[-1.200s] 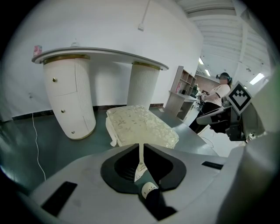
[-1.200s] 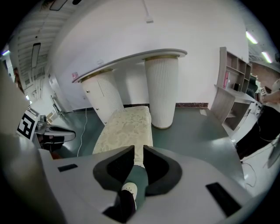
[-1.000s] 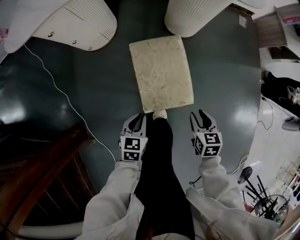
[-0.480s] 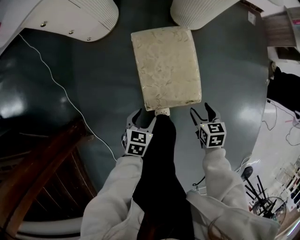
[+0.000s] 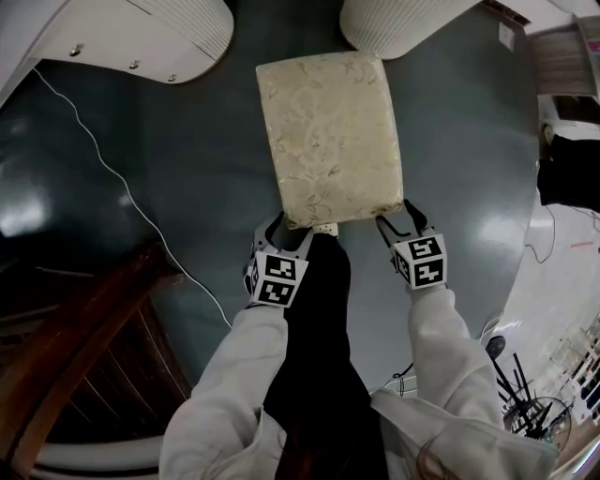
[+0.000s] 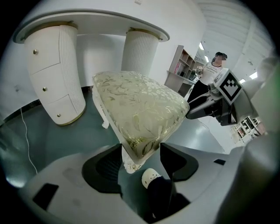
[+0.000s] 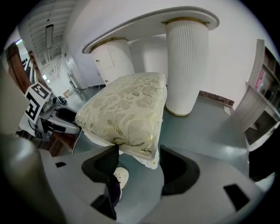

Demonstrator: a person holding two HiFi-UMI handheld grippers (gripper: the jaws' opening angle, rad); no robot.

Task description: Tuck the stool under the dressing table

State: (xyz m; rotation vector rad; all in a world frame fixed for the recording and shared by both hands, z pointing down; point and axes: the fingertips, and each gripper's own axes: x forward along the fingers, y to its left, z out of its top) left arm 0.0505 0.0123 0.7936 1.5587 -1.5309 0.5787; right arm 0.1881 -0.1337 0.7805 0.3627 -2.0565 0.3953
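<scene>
The stool (image 5: 328, 136), with its cream flowery cushion, stands on the dark floor (image 5: 178, 178). It is in front of the white dressing table (image 5: 183, 33), near the two round legs and not yet under the top. The left gripper (image 5: 290, 234) is opening its jaws, with one near corner of the cushion between them. The right gripper (image 5: 397, 218) has its jaws spread wide around the other near corner.

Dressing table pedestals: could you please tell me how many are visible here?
2. The drawer pedestal stands upper left in the head view; the plain fluted pedestal stands upper right. The cushioned stool points at the gap between them. None looks hidden.
</scene>
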